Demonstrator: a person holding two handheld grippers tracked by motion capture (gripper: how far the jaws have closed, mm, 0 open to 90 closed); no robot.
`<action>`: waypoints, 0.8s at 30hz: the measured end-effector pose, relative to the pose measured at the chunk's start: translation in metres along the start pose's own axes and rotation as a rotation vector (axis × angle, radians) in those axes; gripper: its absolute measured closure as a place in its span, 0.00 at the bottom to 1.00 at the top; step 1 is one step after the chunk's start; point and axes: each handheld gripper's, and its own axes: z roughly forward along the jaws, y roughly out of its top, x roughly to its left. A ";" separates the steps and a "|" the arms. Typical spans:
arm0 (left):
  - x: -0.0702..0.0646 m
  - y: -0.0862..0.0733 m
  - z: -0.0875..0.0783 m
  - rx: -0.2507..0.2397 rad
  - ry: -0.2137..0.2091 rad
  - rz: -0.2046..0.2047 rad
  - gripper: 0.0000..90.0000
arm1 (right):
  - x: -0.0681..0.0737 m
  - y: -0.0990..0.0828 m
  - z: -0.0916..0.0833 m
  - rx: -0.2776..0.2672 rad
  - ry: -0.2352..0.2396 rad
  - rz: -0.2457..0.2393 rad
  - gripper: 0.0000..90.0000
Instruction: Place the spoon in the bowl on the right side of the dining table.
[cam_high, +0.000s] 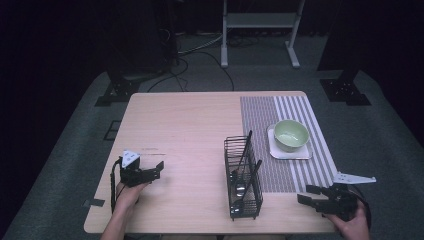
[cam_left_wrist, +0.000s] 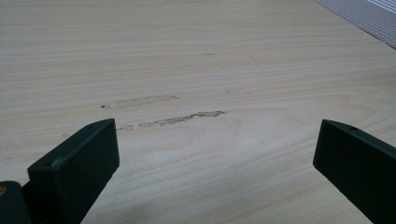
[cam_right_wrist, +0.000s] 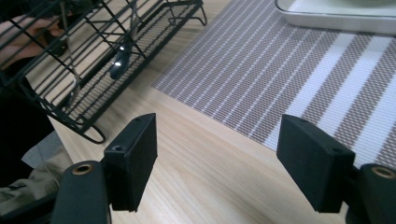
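While your left gripper sits spread and empty over bare table, its own camera catches faint stains the high view misses. Centre, the wire rack holds dark utensils, hard to identify. Your right gripper gapes empty near the striped mat, bowl cropped.
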 end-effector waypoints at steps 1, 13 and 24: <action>0.000 0.000 0.000 -0.001 0.001 -0.002 0.00 | 0.001 0.001 0.001 -0.001 0.010 0.001 0.31; -0.001 0.000 0.000 0.002 0.008 0.006 0.00 | 0.019 0.018 0.007 0.002 0.087 -0.013 0.31; -0.001 0.000 0.000 0.004 0.010 0.004 0.00 | 0.041 0.049 0.016 0.023 0.128 -0.076 0.31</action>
